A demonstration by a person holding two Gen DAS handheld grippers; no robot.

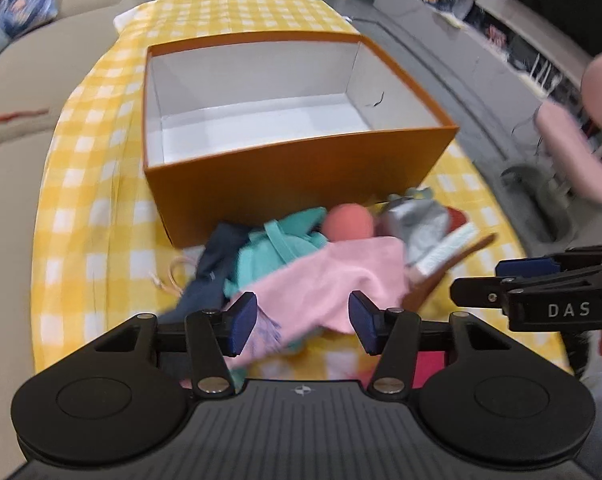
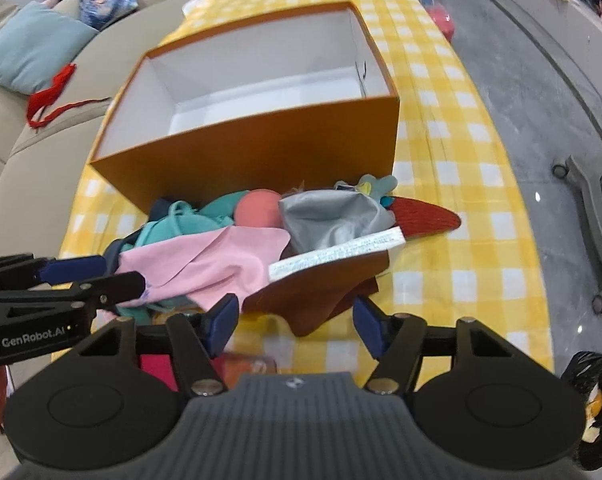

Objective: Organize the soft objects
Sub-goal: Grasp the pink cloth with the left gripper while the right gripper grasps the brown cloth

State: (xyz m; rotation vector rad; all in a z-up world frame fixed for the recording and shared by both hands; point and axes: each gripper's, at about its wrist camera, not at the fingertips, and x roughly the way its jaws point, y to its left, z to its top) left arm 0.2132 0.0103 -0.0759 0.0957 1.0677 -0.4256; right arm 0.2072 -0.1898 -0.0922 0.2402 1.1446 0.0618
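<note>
An open orange box (image 1: 285,184) (image 2: 253,148) with a white, empty inside stands on the yellow checked tablecloth (image 1: 85,184) (image 2: 453,152). In front of it lies a pile of soft things: a pink cloth (image 1: 329,284) (image 2: 217,260), a teal garment (image 1: 277,248) (image 2: 185,220), a navy cloth (image 1: 217,264), a coral ball (image 1: 349,222) (image 2: 259,208), a grey cloth (image 1: 421,224) (image 2: 333,216), a dark red knit piece (image 2: 425,216) and a brown cloth with a white label (image 2: 325,284). My left gripper (image 1: 303,322) is open just above the pink cloth. My right gripper (image 2: 297,320) is open over the brown cloth.
A beige sofa (image 1: 17,92) (image 2: 25,152) with cushions (image 2: 33,48) runs along the left of the table. Grey floor (image 2: 541,80) and a chair base (image 2: 593,216) lie to the right. A pink chair (image 1: 573,148) stands at right. The other gripper shows in each view's side (image 1: 541,292) (image 2: 61,284).
</note>
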